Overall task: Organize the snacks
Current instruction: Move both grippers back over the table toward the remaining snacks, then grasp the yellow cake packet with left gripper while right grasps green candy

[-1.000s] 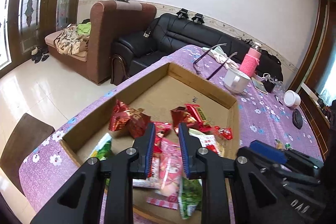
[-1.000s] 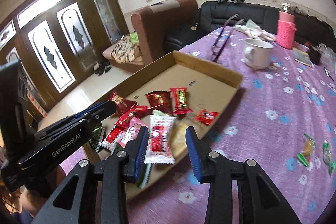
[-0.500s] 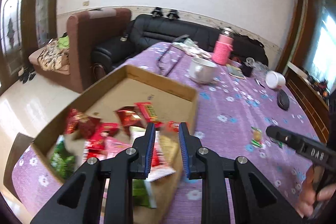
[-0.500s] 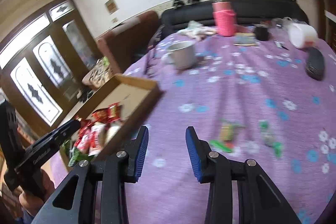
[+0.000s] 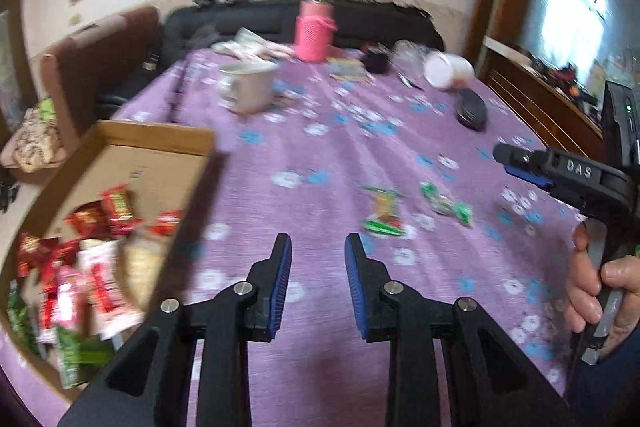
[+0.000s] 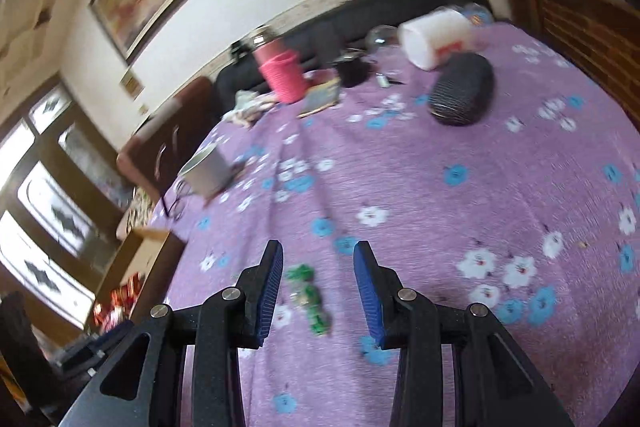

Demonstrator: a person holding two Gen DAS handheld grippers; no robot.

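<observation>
A shallow cardboard box [image 5: 120, 151] at the table's left holds several red, pink and green snack packets [image 5: 92, 263]. Two green-wrapped snacks lie loose on the purple cloth: one [image 5: 383, 213] ahead of my left gripper [image 5: 318, 247], another [image 5: 444, 205] to its right. The left jaws are opening with nothing between them, above bare cloth. My right gripper [image 6: 318, 259] is open and hovers over a green snack [image 6: 310, 297], which lies on the cloth below and between the fingers. In the left wrist view the right gripper [image 5: 520, 163] comes in from the right, held by a hand [image 5: 592, 291].
A white mug [image 5: 250, 87], a pink bottle [image 5: 314, 35], a tipped white cup [image 5: 446, 69] and a dark case [image 5: 472, 109] stand farther back on the flowered cloth [image 5: 340, 155]. A black sofa and a brown armchair lie beyond the table's far edge.
Both grippers have swung right, away from the box and out over the cloth. The left jaws have widened a little. The right gripper now sits over a green snack.
</observation>
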